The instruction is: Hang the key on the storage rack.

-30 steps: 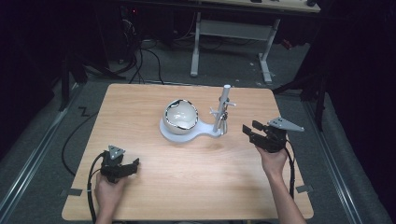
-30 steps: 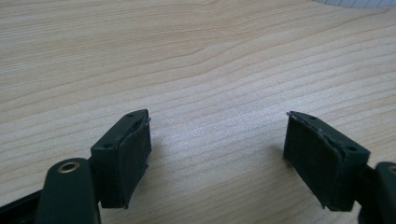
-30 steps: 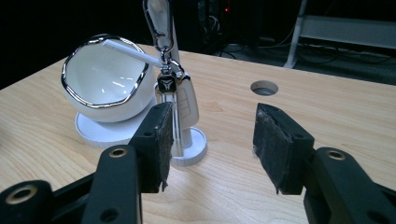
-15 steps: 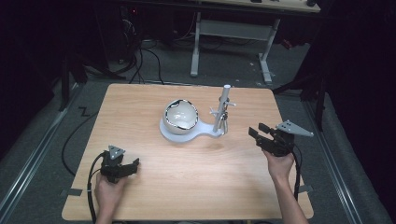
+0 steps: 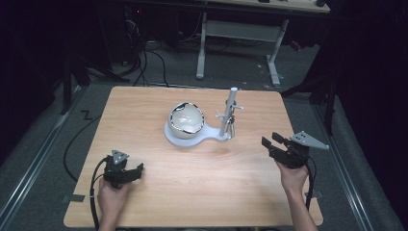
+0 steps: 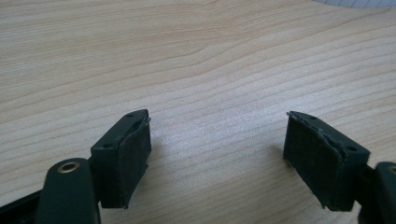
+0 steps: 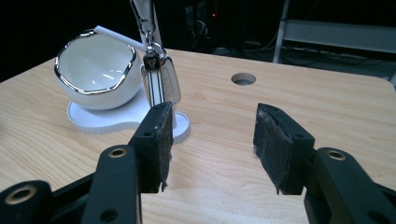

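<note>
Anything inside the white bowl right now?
The bowl looks empty: the right gripper view shows bare glossy white inside. Its near rim hides the very bottom. The tag hangs outside, on the post.

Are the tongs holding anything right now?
No. The left tongs and right tongs are both open, with just bare table between them.
</note>
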Available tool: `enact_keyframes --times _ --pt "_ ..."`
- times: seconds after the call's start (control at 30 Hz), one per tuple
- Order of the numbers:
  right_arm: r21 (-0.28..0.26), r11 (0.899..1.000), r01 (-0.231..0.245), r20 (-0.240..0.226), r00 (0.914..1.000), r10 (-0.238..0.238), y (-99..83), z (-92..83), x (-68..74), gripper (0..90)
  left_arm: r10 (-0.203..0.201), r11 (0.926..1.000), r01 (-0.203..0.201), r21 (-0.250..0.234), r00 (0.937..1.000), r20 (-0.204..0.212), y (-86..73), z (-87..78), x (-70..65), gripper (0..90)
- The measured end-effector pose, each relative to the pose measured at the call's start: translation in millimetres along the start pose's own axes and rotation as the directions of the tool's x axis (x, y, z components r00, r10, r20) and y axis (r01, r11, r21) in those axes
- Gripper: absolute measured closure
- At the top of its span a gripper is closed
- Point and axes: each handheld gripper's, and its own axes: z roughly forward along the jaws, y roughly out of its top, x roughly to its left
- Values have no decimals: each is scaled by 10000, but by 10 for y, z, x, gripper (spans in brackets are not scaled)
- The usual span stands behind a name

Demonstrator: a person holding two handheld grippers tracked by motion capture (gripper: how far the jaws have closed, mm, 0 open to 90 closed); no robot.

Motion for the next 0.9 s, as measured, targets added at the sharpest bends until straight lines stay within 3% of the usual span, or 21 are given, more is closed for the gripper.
enact_keyframes --times 0.9 --pt "662 9955 -678 262 9975 662 -467 94 -55 498 3 10000 -3 -1 10000 -3 0 0 -1 235"
